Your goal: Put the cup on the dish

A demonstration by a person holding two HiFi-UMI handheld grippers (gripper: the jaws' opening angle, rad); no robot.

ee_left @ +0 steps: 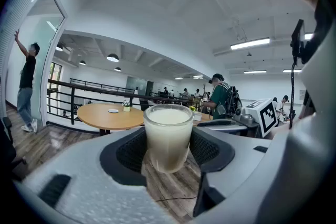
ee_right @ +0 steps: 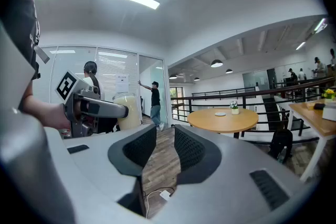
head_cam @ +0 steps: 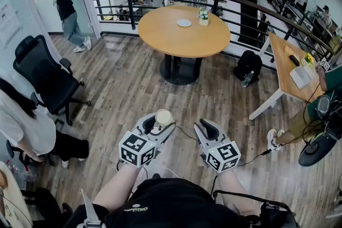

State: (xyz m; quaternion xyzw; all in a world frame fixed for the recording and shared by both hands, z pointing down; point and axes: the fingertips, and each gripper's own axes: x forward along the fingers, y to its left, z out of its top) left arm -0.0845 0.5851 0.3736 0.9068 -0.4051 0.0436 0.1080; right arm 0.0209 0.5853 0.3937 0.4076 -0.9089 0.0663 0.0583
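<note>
Head view, looking steeply down: a person stands on a wood floor [head_cam: 123, 88], a gripper in each hand, both held out toward 12 o'clock.

The L gripper [head_cam: 159, 125] has its fingers set wide and clamped on the sides of the cup [ee_left: 168, 136], a clear glass w/ pale, milky contents almost to the rim. The cup is in the air, well apart from the round table [head_cam: 171, 40] at 12 o'clock. The small white dish [head_cam: 184, 23] lies on the table's far half, w/ a little plant pot [head_cam: 203, 20] just beside it at 3 o'clock. The R gripper [ee_right: 164, 149] holds nothing; its fingers stand a narrow gap apart.

Likely risks:
- Spill: the cup is nearly full, so any tilt or jolt on the walk could slop it over. Can't tell if it's liquid or wax.
- Slip: smooth glass, held by two pads only.
- Trip: a thin cable lies on the floor below the grippers.
- Placement: the dish is small and across the table, so a long reach may land the cup on its rim, tip it, or knock the plant pot.
</note>
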